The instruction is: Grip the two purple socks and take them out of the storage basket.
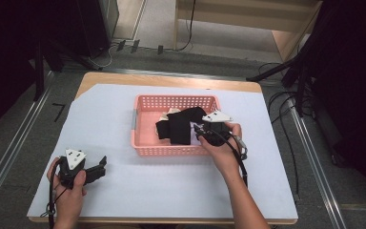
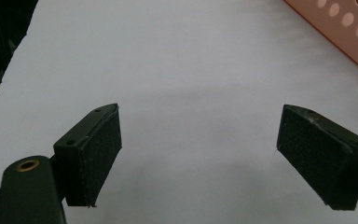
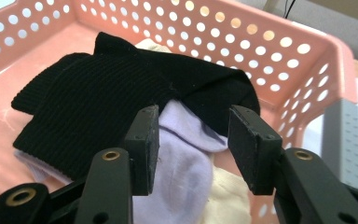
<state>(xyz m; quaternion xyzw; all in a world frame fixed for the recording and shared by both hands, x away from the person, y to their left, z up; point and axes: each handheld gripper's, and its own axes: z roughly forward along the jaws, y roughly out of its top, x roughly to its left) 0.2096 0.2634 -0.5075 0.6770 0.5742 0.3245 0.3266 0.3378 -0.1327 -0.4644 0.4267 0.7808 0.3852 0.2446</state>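
In the basket point(image 3: 307, 60), a lilac sock point(image 3: 186, 154) lies lengthwise between the right gripper's point(image 3: 193, 149) spread jaws, under black socks point(image 3: 102, 98); the left gripper point(image 2: 198, 154), spread, idles far off.

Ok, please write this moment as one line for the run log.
left gripper: open, over bare white sheet | right gripper: open, astride lilac sock in pink basket | black socks: on top of pile

Grey floor point(image 1: 9, 143) with metal rails, cables, and pale wooden furniture point(image 1: 248, 19) beyond.
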